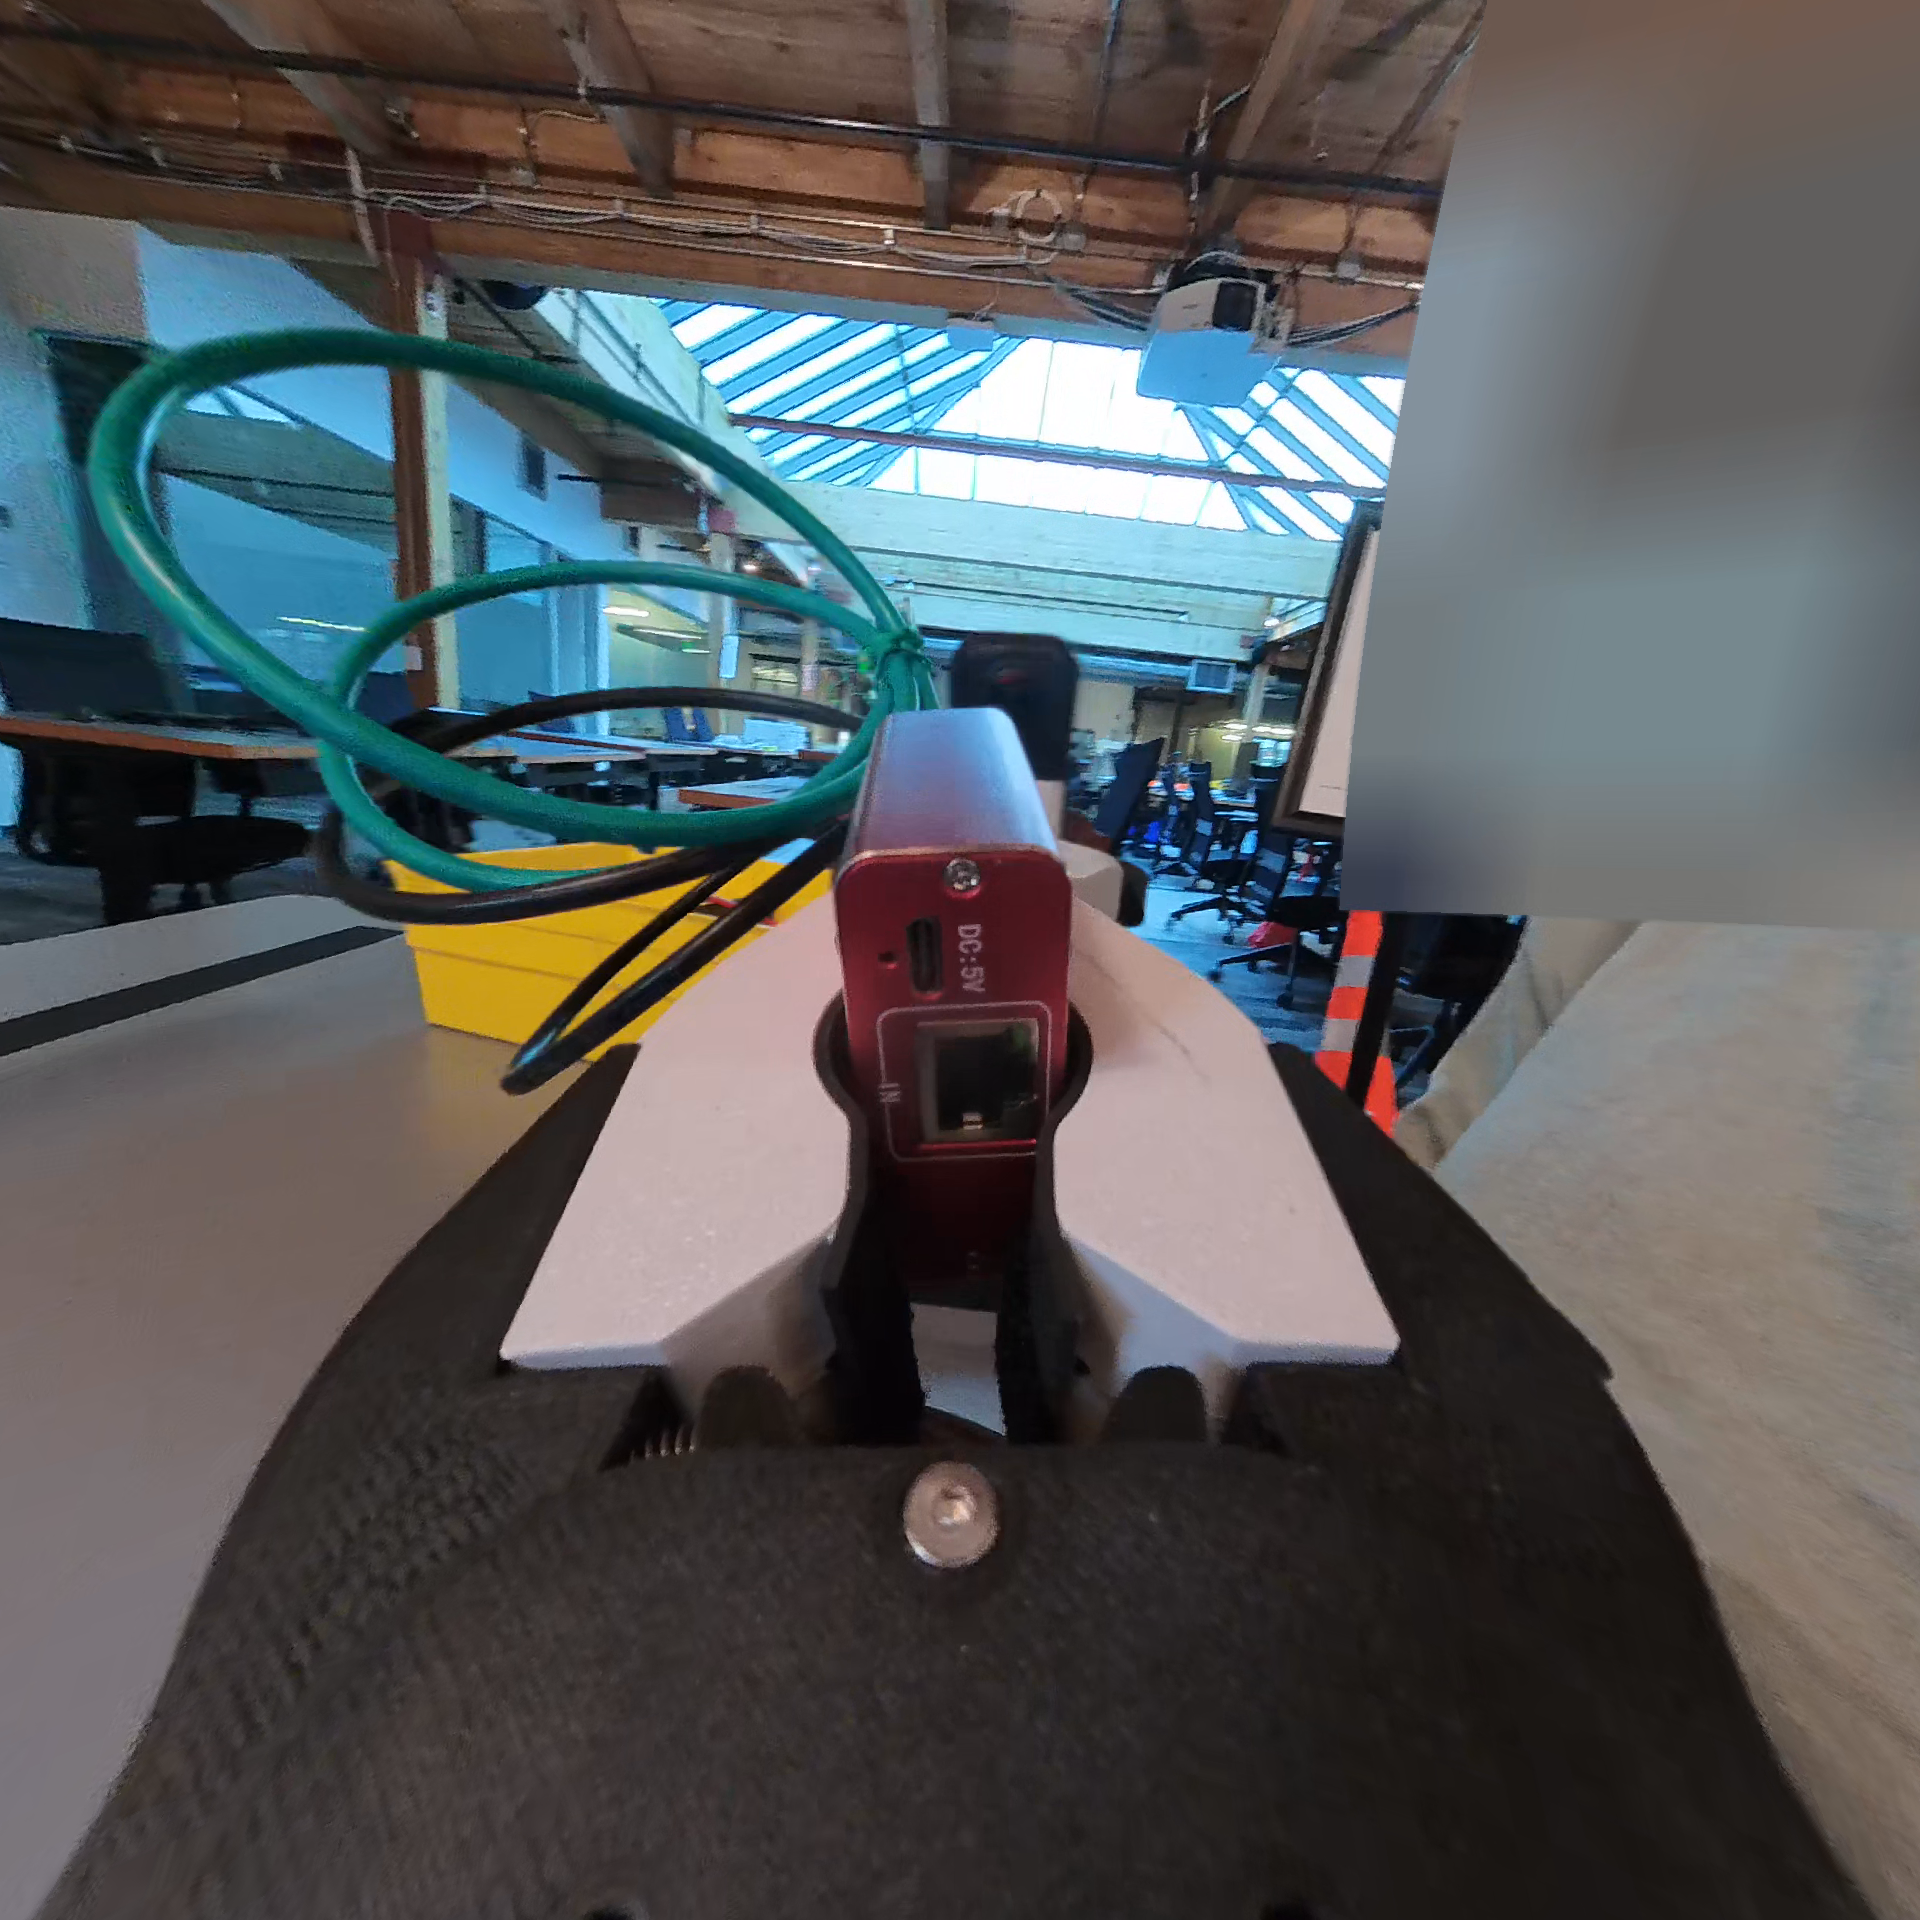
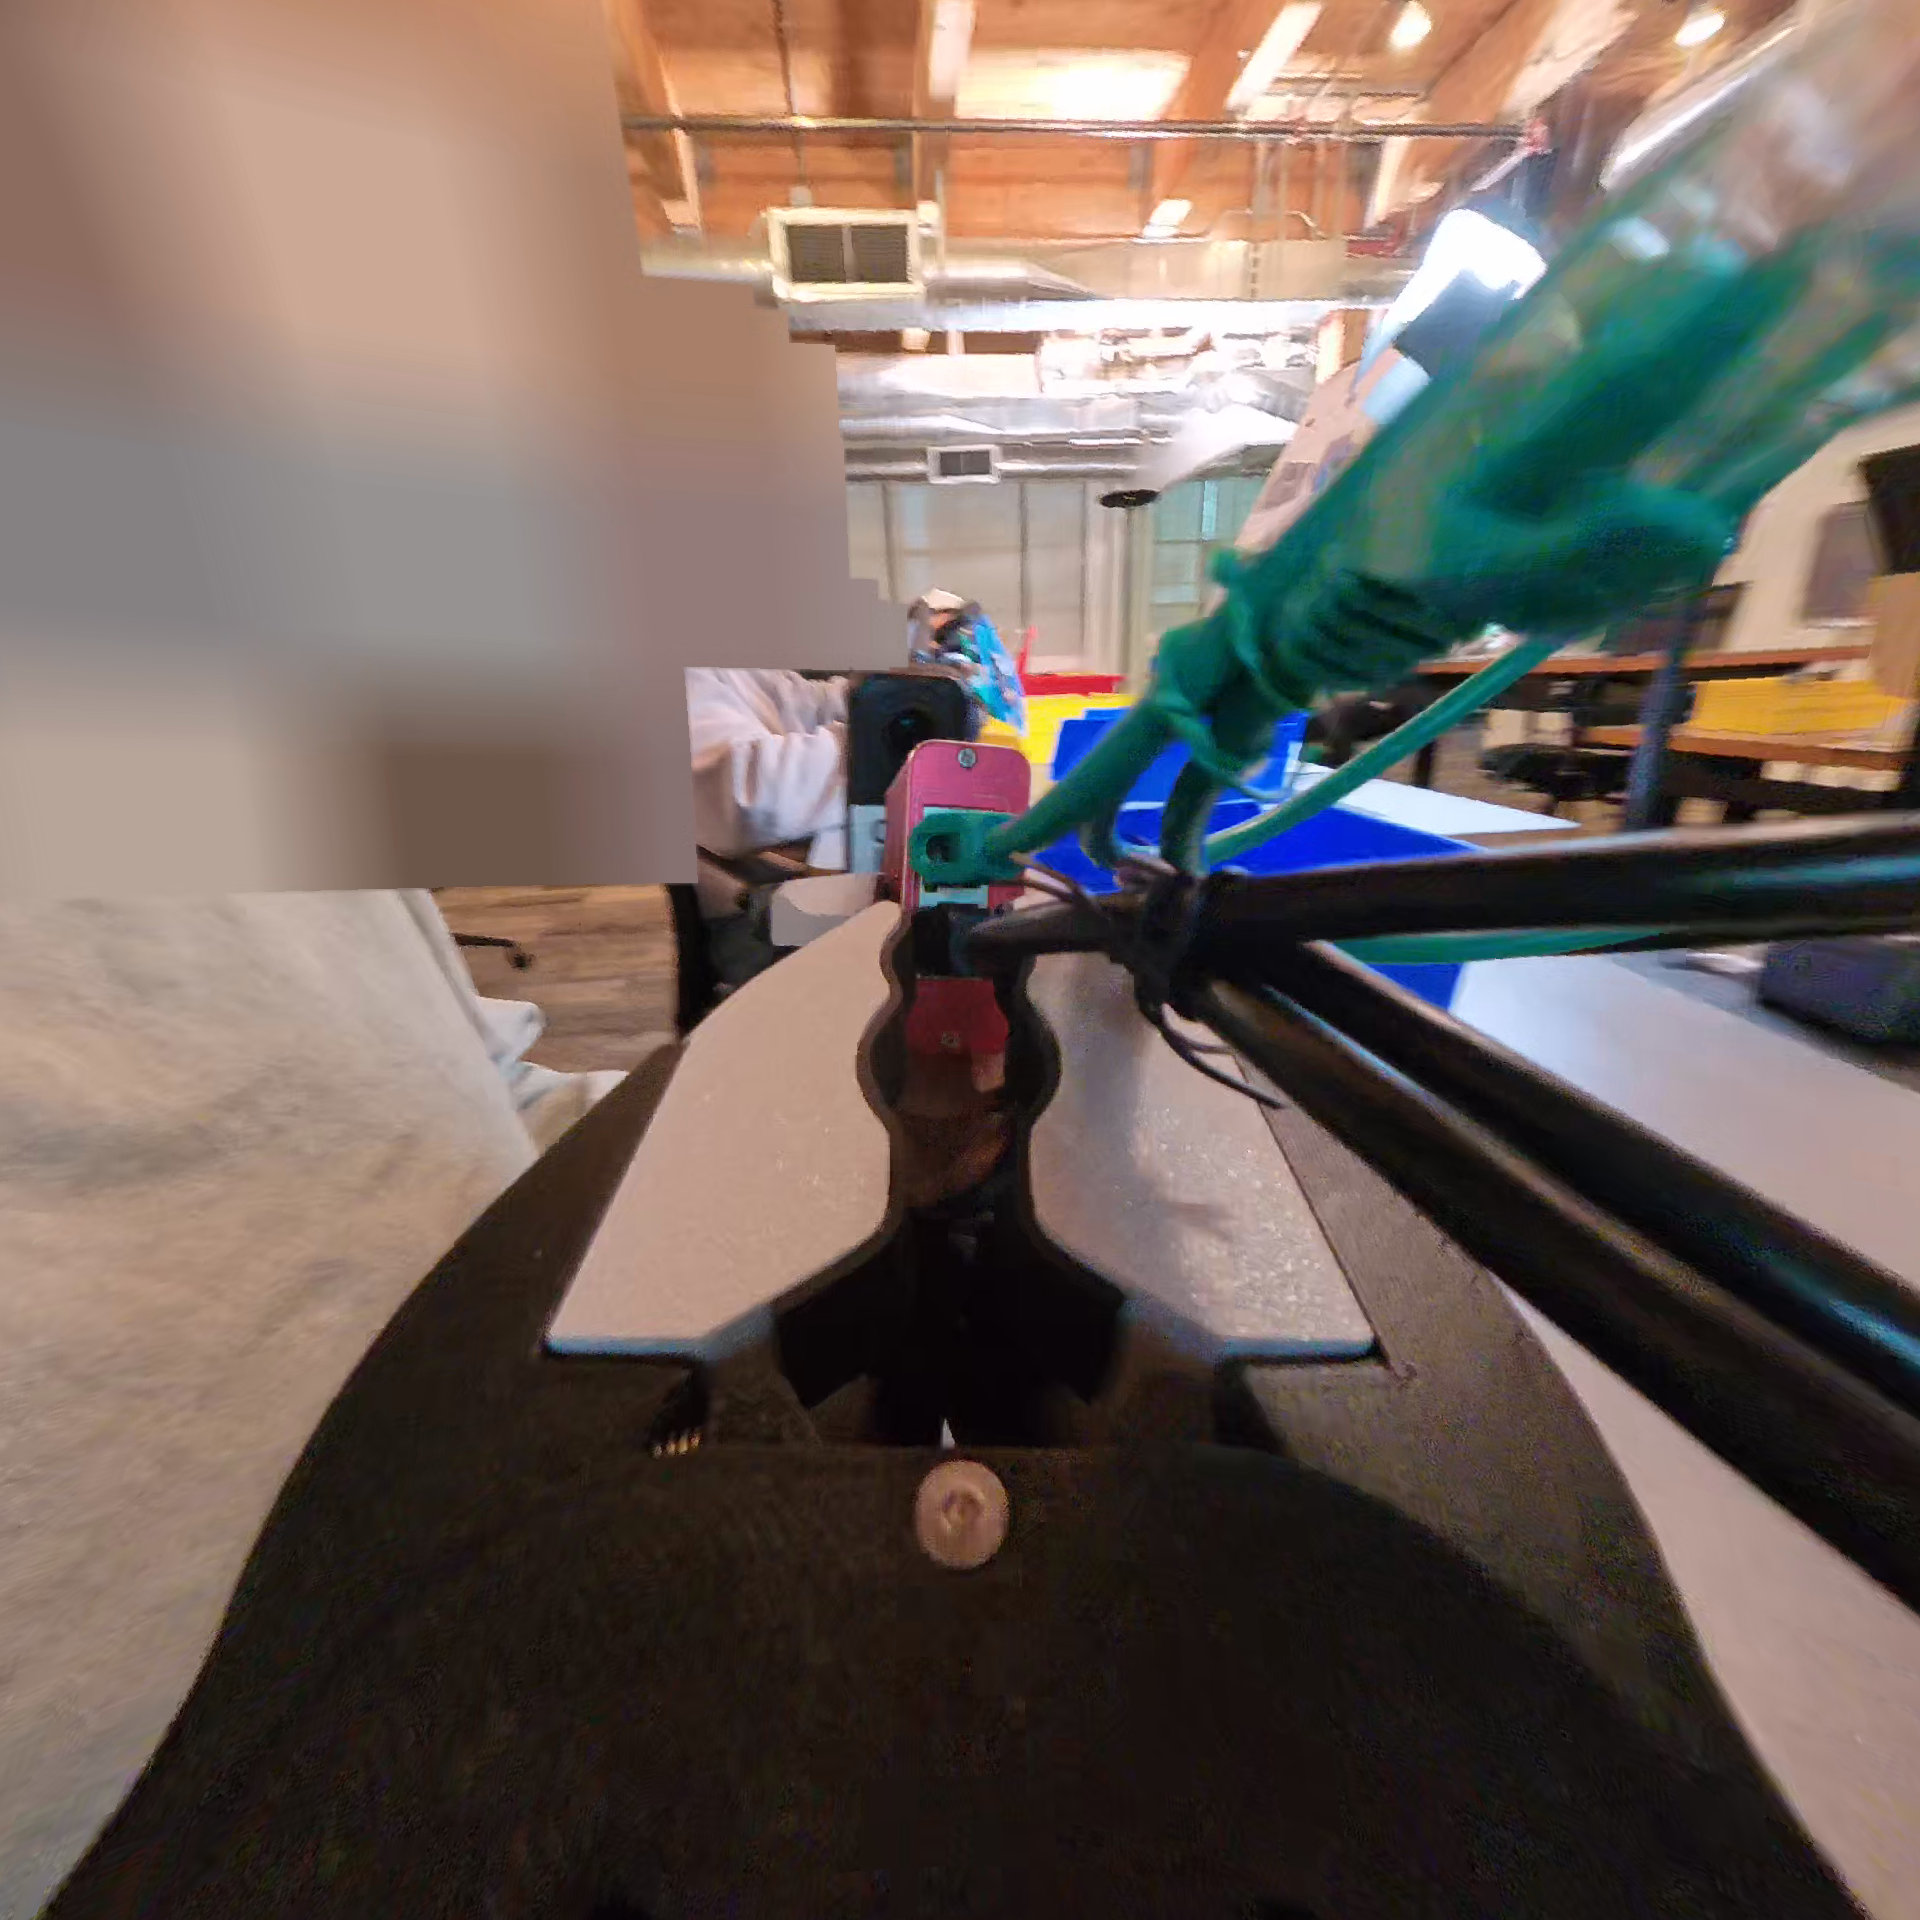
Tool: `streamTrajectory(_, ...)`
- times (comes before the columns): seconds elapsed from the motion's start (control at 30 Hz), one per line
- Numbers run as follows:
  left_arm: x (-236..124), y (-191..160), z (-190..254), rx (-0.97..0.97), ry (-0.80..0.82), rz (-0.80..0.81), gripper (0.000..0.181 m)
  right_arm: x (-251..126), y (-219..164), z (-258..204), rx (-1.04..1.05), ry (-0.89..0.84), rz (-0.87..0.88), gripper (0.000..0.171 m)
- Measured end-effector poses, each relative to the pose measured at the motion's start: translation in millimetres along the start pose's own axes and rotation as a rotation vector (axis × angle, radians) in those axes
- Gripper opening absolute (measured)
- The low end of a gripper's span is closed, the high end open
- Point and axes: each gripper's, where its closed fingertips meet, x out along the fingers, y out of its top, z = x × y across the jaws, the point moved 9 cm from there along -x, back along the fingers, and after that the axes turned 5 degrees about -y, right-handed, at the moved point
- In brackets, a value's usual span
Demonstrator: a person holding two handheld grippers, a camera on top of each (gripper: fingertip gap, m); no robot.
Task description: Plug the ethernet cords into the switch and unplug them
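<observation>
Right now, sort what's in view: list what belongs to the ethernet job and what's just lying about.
Job:
- red metal switch box, shut in the left gripper
- green ethernet cord, plugged into the switch
- black cord, its plug at the right gripper

Lying about:
- yellow plastic bin
- blue plastic bins
- orange traffic cone

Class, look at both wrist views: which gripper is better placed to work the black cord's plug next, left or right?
Right. The right gripper is closed around the black cord's plug at the small red metal switch; the left gripper is clamped on the switch, steadying it.
</observation>
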Motion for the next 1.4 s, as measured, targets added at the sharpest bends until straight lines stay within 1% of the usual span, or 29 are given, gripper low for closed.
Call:
streamTrajectory(0.03,0.0,-0.2,0.5,-0.012,-0.016,0.003,0.031,0.0,-0.7,0.2,0.024,0.024,0.010,0.013)
streamTrajectory(0.1,-0.4,-0.5,0.0,-0.021,-0.013,0.001,0.029,0.2,-1.5,0.9,0.023,0.011,0.007,0.014)
streamTrajectory(0.17,-0.9,-1.2,-2.5,0.002,0.044,-0.017,0.029,0.1,0.3,0.2,-0.071,-0.089,-0.051,0.015)
streamTrajectory(0.23,-0.5,-1.4,-2.0,0.072,0.087,-0.049,0.029,0.5,5.4,-5.5,-0.198,-0.172,-0.106,0.017)
streamTrajectory(0.37,0.5,0.3,-0.4,0.044,0.040,-0.010,0.029,1.8,9.7,-11.6,-0.194,-0.169,-0.071,0.016)
streamTrajectory(0.4,0.1,1.0,-0.5,0.024,0.027,0.012,0.029,0.4,10.5,-10.2,-0.159,-0.159,-0.031,0.015)
streamTrajectory(0.43,-4.2,3.6,-1.0,-0.003,0.012,0.067,0.031,-8.0,14.1,-4.8,-0.125,-0.194,0.047,0.014)
streamTrajectory(0.47,-13.2,10.1,0.4,-0.054,-0.065,0.163,0.030,-27.1,20.2,5.6,-0.113,-0.274,0.136,0.013)
streamTrajectory(0.5,-23.5,17.1,-0.1,-0.112,-0.136,0.270,0.029,-49.9,25.7,15.2,-0.078,-0.312,0.193,0.013)
streamTrajectory(0.53,-31.2,21.2,-3.3,-0.155,-0.165,0.343,0.031,-69.4,30.0,19.9,-0.052,-0.329,0.223,0.013)
streamTrajectory(0.57,-34.9,22.2,-7.3,-0.173,-0.144,0.372,0.031,-82.8,32.7,19.9,-0.062,-0.363,0.204,0.013)
streamTrajectory(0.6,-34.3,21.2,-10.1,-0.174,-0.103,0.367,0.031,-92.3,34.6,17.9,-0.107,-0.424,0.144,0.013)
streamTrajectory(0.67,-27.5,16.7,-11.0,-0.146,-0.046,0.301,0.029,-107.9,38.5,14.0,-0.201,-0.572,-0.016,0.014)
streamTrajectory(0.73,-24.1,14.7,-8.4,-0.123,-0.049,0.274,0.029,-123.0,44.6,9.1,-0.241,-0.666,-0.128,0.014)
streamTrajectory(0.83,-27.5,16.8,-8.4,-0.115,-0.042,0.315,0.029,-151.0,55.5,-0.8,-0.261,-0.829,-0.217,0.014)
streamTrajectory(0.93,-30.6,16.7,-11.8,-0.163,-0.041,0.348,0.029,-178.1,61.0,-4.9,-0.140,-0.979,-0.276,0.014)
streamTrajectory(1.03,-29.5,15.1,-13.0,-0.159,-0.011,0.320,0.029,-201.6,50.8,2.0,0.039,-1.111,-0.377,0.015)
streamTrajectory(1.1,-27.9,14.0,-12.9,-0.155,-0.006,0.299,0.029,-211.8,40.5,8.4,0.129,-1.161,-0.445,0.015)
streamTrajectory(1.23,-25.8,12.2,-13.0,-0.156,-0.005,0.270,0.029,-215.0,34.6,23.1,0.203,-1.195,-0.522,0.017)
streamTrajectory(1.3,-24.9,11.3,-13.6,-0.163,0.000,0.255,0.029,-211.4,36.2,30.8,0.229,-1.194,-0.598,0.025)
streamTrajectory(1.4,-24.8,11.1,-13.8,-0.163,0.003,0.250,0.029,-199.8,44.1,39.1,0.144,-1.197,-0.657,0.040)
